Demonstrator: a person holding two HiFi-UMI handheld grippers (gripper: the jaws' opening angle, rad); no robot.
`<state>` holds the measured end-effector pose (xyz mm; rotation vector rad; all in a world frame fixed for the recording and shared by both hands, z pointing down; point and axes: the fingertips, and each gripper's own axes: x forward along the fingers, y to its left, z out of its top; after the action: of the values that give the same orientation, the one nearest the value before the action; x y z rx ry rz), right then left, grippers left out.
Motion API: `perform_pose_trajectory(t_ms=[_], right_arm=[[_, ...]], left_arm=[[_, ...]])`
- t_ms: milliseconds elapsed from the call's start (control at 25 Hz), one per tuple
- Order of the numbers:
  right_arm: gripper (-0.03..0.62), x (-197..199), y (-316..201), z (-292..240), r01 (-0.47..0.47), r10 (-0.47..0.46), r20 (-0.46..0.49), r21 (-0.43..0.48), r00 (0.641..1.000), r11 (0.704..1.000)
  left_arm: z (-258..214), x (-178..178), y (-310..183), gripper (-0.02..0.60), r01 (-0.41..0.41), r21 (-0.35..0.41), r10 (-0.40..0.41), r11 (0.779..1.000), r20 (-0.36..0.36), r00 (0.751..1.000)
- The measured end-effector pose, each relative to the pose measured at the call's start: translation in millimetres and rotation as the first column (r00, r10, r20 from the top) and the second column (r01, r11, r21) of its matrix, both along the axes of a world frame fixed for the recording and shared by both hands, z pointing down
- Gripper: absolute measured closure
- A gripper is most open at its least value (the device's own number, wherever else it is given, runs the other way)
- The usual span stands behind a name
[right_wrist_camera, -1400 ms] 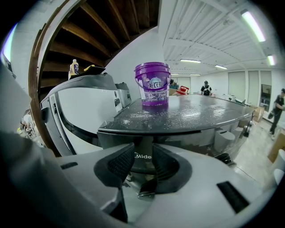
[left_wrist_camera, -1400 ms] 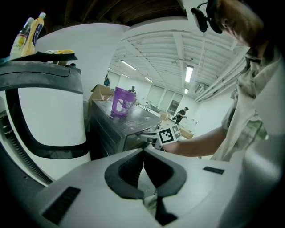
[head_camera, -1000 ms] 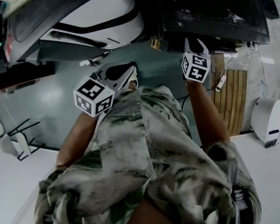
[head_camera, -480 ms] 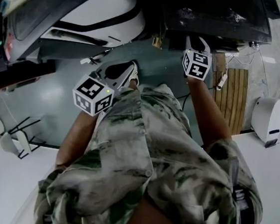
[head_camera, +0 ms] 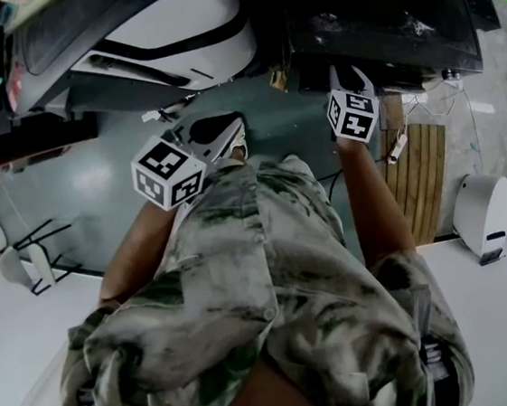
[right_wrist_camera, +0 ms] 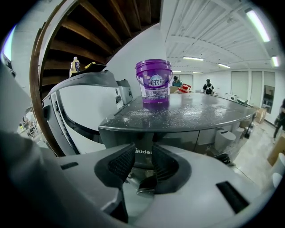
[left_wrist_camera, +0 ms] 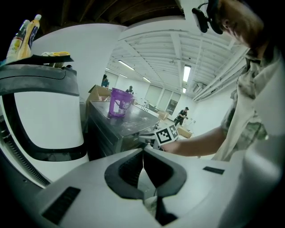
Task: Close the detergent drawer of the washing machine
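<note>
Jaws spread and empty, the right hand-held gripper (right_wrist_camera: 142, 151) faces the washing machine (right_wrist_camera: 191, 116); the left hand-held gripper (left_wrist_camera: 143, 153) is pressed together; whether the detergent drawer is shut cannot be told.

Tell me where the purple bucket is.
In the right gripper view, the purple bucket stands upright on the dark machine top, straight ahead and just above centre, with the white machine to its left.

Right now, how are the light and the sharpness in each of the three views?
Head view: dim, the washing machine top almost black, the shirt better lit. Left gripper view: strong fisheye bend, bright ceiling lamp. Right gripper view: purple bucket sharp, corners black, edges curved.
</note>
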<state>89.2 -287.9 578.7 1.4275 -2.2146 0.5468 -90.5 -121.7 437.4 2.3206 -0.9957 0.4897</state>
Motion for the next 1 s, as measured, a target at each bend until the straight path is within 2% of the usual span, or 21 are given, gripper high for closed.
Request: perform_pose_trajectory(t_ms=[360,600,1000], right_arm=[[0.533,24,40,-6,0.046,-0.046,0.005,-0.031,0.999,0.998],[0.537,35,75,-14,0.082,-0.081,0.020,-0.053,0.996,0.995],[0.549,36,148,-44,0.221,-0.217,0.057,-0.074,0.974,0.972]], left_arm=[[-3,24,14,0.557,-0.015,0.017,0.015,1.000,-0.015,1.000],[1,42,25,0.557,-0.025,0.014,0.025,1.000,-0.024,0.999],[14,80,49,0.557,-0.060,-0.005,0.060,0.998,-0.044,0.997]])
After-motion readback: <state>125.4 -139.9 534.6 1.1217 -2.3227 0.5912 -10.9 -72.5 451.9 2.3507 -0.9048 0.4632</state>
